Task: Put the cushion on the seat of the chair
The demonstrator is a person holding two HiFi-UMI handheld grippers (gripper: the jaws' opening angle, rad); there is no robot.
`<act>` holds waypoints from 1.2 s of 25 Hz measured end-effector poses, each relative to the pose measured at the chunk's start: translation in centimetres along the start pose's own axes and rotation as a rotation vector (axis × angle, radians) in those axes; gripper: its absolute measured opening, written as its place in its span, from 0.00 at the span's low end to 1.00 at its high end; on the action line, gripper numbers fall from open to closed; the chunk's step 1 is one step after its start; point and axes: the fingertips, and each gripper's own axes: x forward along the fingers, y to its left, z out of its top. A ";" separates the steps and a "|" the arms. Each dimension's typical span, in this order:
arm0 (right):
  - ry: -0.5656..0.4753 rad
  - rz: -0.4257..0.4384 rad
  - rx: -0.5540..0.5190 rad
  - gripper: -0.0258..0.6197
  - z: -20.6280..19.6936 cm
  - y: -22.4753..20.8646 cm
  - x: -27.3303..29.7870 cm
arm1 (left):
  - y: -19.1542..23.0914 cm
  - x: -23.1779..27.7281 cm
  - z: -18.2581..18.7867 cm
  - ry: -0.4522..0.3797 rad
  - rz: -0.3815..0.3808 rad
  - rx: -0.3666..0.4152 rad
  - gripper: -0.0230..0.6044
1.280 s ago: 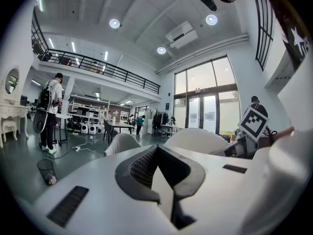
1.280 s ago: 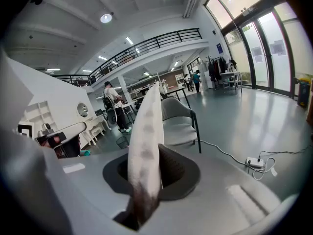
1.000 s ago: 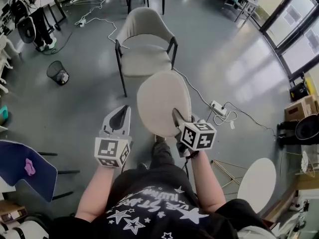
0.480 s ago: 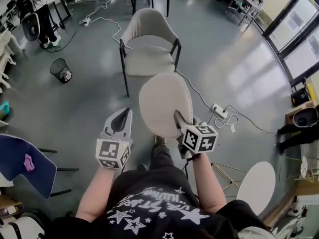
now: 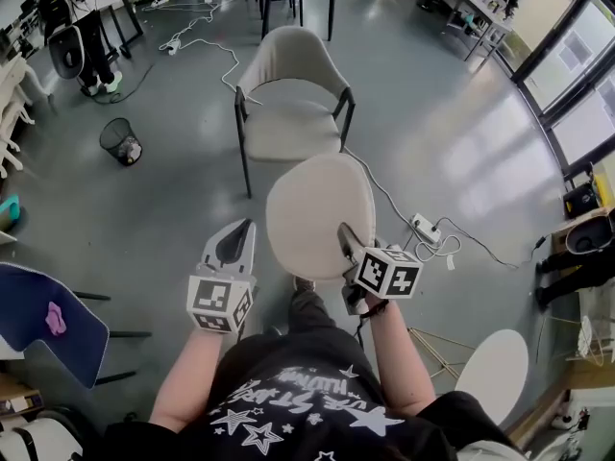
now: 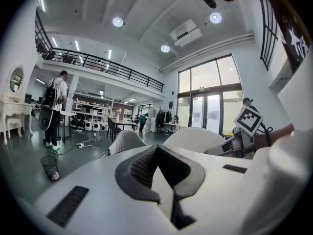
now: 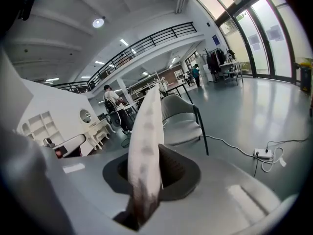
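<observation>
Cushion [image 5: 319,214]: where is it?

In the air, short of the chair [image 5: 288,123]. The right gripper [image 5: 343,232] has its jaws closed to a narrow gap on the cushion's near edge, which is pinched between them.

And the other one?

The left gripper [image 5: 235,239] hangs beside the cushion, apart from it. Its jaws are together with nothing between them.

So which step?

Carrying, I'd judge. The seat is bare and lies some way ahead across the floor [image 5: 461,133]. Nothing is placed yet.

Next move?

Probably close in on the chair and bring the cushion over the seat. Then tip it flat, lower it until it rests, and part the jaws. Held by one edge, it may droop or swing.
</observation>
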 end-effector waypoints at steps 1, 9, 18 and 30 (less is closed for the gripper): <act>0.006 -0.005 -0.002 0.13 0.2 -0.5 0.3 | 0.1 0.5 0.1 0.000 0.002 -0.004 0.05; 0.000 -0.022 -0.017 0.13 5.6 -4.1 4.7 | 1.8 6.8 1.7 0.006 0.016 -0.002 0.05; 0.013 0.024 -0.011 0.13 11.7 -7.4 10.8 | 3.8 14.8 3.3 0.025 0.062 -0.002 0.05; 0.048 0.057 -0.027 0.13 16.2 -13.1 14.9 | 3.5 22.2 3.6 0.067 0.120 0.029 0.05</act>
